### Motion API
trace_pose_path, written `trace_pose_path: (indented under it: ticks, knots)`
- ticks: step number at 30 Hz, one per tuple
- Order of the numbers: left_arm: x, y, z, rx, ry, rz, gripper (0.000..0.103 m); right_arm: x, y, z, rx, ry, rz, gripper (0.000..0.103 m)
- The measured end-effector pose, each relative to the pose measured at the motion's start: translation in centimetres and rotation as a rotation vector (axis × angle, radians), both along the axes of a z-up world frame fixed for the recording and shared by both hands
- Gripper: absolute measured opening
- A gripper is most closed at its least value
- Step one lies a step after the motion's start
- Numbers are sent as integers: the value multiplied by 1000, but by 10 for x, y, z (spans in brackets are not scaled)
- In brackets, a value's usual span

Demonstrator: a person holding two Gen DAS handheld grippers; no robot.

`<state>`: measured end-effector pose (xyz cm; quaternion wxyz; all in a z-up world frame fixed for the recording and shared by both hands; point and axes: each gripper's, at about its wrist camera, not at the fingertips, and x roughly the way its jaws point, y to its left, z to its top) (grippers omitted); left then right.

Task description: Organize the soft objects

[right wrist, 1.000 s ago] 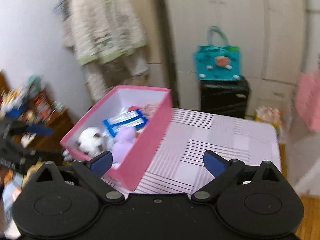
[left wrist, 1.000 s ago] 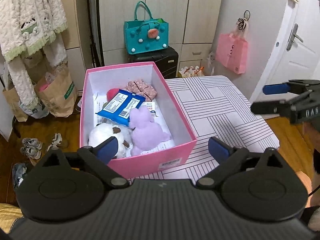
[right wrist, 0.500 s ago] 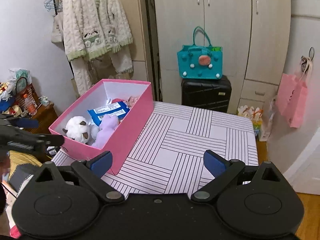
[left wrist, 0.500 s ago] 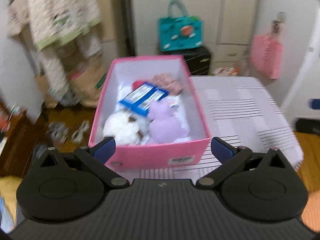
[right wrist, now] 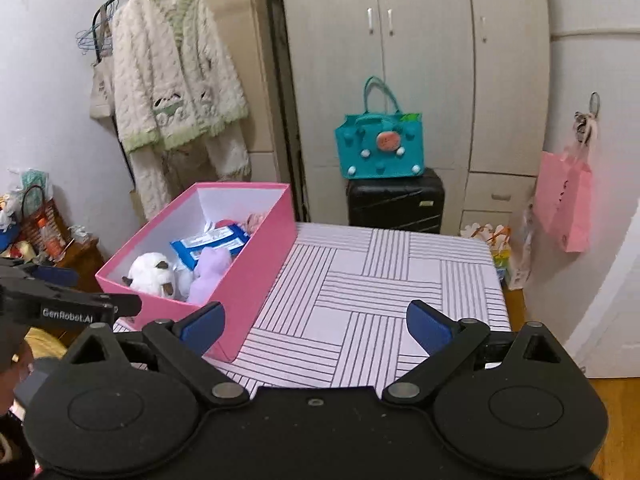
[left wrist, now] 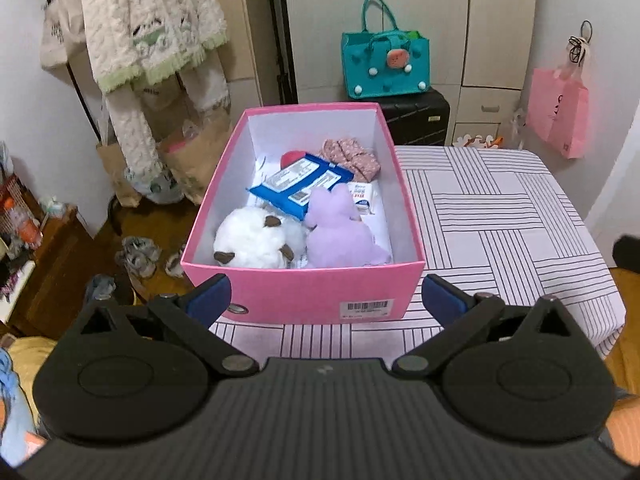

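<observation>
An open pink box (left wrist: 304,300) stands on the left part of the striped table (left wrist: 500,216). Inside lie a white plush (left wrist: 252,240), a purple plush (left wrist: 340,232), a blue wipes pack (left wrist: 300,184) and a pink patterned cloth (left wrist: 352,156). My left gripper (left wrist: 325,299) hovers open just in front of the box's near wall, nothing between its fingers. In the right wrist view the box (right wrist: 260,264) sits to the left, and my right gripper (right wrist: 315,324) is open over the striped table (right wrist: 400,280), empty. The left gripper (right wrist: 86,292) shows at the left edge there.
A teal bag (right wrist: 380,148) rests on a black suitcase (right wrist: 396,204) behind the table. A pink bag (right wrist: 566,200) hangs at the right, a cream robe (right wrist: 176,80) at the left. Shoes (left wrist: 140,256) and paper bags (left wrist: 192,160) lie on the floor left of the box.
The left wrist view has swung left, so the box now sits centred ahead, and the right gripper has left its right side. The right wrist view has steadied, with the box further left.
</observation>
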<state>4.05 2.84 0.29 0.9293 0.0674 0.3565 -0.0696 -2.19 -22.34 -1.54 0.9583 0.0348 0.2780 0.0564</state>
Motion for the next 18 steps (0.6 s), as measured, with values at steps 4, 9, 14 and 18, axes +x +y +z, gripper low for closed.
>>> trace_pose_path:
  ticks: [4,9,14,18]
  knots:
    - [-10,-8,3,-2,-22,-17,103,-7,0,0,-3,-5,-13,99]
    - [-16,-18,7,-5,-30,-49,103,-11,2,-2,-24,14,-30,99]
    - [-17,-22,5,-8,-16,-66,103,-15,0,-1,-29,17,-43,99]
    - [-16,-23,3,-6,-1,-65,103,-17,-1,-1,-25,14,-44,99]
